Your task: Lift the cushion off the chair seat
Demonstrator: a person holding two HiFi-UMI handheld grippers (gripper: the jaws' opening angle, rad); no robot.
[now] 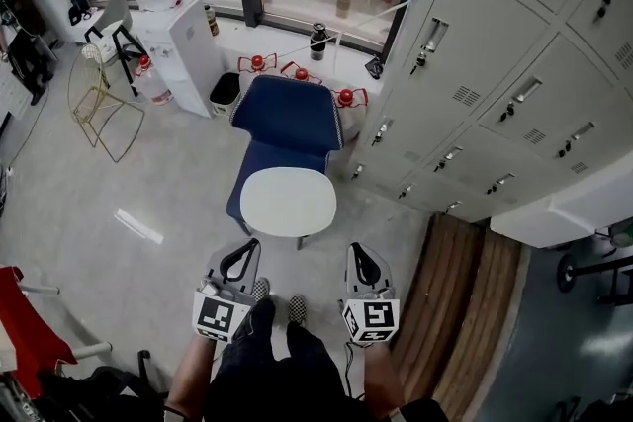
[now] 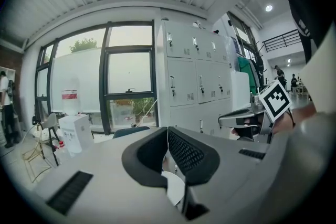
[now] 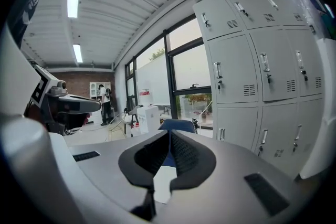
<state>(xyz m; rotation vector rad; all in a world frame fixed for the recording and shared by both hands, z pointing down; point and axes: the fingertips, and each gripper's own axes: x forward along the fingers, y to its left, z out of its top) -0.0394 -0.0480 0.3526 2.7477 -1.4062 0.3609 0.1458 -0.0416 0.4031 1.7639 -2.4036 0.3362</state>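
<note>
A white oval cushion (image 1: 288,201) lies on the seat of a blue chair (image 1: 289,119) that stands in front of me by the window. My left gripper (image 1: 247,247) hovers just short of the cushion's near left edge, with its jaws together and nothing between them. My right gripper (image 1: 358,252) is level with it, off the cushion's near right edge, also shut and empty. In the left gripper view the closed jaws (image 2: 167,131) point over the cushion (image 2: 176,189). The right gripper view shows its closed jaws (image 3: 169,134), the cushion (image 3: 164,182) and the chair back (image 3: 178,124) beyond.
Grey lockers (image 1: 495,64) line the right side, close to the chair. A wooden bench (image 1: 465,311) lies at lower right. A water dispenser (image 1: 183,44), a small bin (image 1: 226,92) and a wire frame (image 1: 99,104) stand at the left. My legs are below the grippers.
</note>
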